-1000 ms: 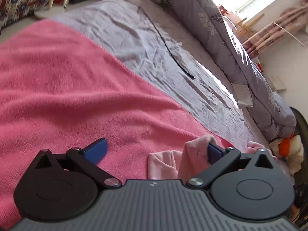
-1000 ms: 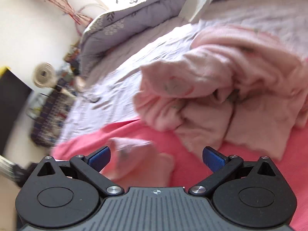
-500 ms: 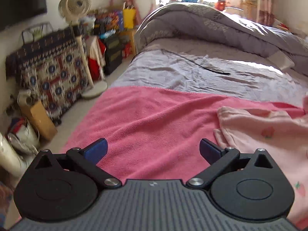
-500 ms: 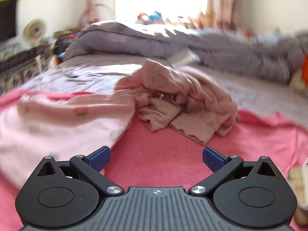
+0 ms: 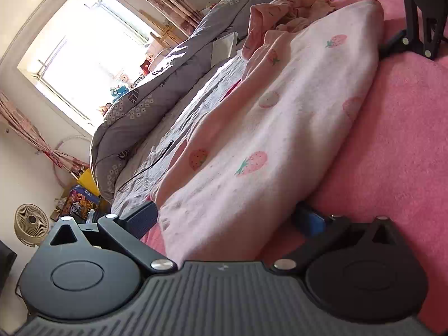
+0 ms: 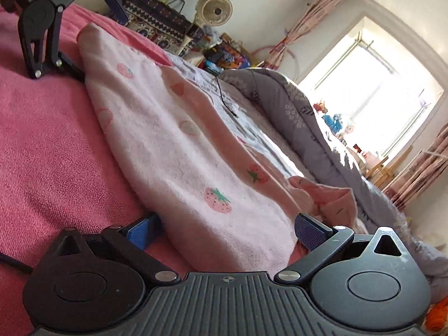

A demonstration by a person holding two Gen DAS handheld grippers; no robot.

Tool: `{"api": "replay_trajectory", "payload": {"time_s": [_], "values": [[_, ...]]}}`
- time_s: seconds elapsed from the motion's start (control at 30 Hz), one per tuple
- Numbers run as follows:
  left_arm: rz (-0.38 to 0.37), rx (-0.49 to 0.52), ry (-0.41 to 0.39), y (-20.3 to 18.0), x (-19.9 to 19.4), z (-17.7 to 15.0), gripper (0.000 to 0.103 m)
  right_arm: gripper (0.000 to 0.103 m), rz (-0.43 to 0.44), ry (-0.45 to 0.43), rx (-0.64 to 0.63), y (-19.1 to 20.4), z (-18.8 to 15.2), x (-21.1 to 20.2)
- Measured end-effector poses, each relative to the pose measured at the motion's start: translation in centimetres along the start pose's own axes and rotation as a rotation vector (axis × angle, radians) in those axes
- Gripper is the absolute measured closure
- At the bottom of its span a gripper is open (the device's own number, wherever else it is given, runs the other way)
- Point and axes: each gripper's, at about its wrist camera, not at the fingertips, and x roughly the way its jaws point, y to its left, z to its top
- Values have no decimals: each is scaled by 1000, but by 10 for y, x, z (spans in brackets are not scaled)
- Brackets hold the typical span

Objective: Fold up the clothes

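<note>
A pale pink garment with strawberry prints (image 5: 266,128) (image 6: 173,151) lies stretched out on a pink towel (image 5: 392,140) (image 6: 50,140) on the bed. My left gripper (image 5: 226,219) is rolled on its side and open. One end of the garment sits between its fingers, the lower one against the towel. My right gripper (image 6: 226,231) is open in the same way at the opposite end. Each camera also shows the other gripper at the far end: the right gripper (image 5: 364,14) and the left gripper (image 6: 95,37). A crumpled heap of pink clothes (image 5: 291,8) (image 6: 330,196) lies just behind the garment.
A grey sheet with a black cable (image 5: 156,159) (image 6: 224,98) lies beyond the towel. A bunched grey duvet (image 5: 145,106) (image 6: 294,106) runs along the far side under the window. A fan (image 5: 30,221) (image 6: 214,9) and floor clutter stand beside the bed.
Both grippers have rolled onto their sides and dropped low to the towel at opposite ends of the strawberry garment. The garment's ends now sit between their open fingers.
</note>
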Motion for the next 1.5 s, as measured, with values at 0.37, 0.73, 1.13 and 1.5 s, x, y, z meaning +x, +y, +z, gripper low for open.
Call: {"api": "replay_trajectory", "payload": {"time_s": [0.37, 0.73, 1.13, 1.5], "values": [[141, 130, -13, -37, 2, -3, 87, 46, -172, -27, -322, 41, 2, -12], [169, 60, 12, -19, -22, 1, 86, 93, -162, 123, -310, 28, 8, 17], [-33, 138, -22, -72, -172, -44, 44, 86, -11, 102, -247, 43, -28, -145], [47, -334, 9, -3, -221, -74, 30, 35, 93, 26, 292, 8, -76, -222]]}}
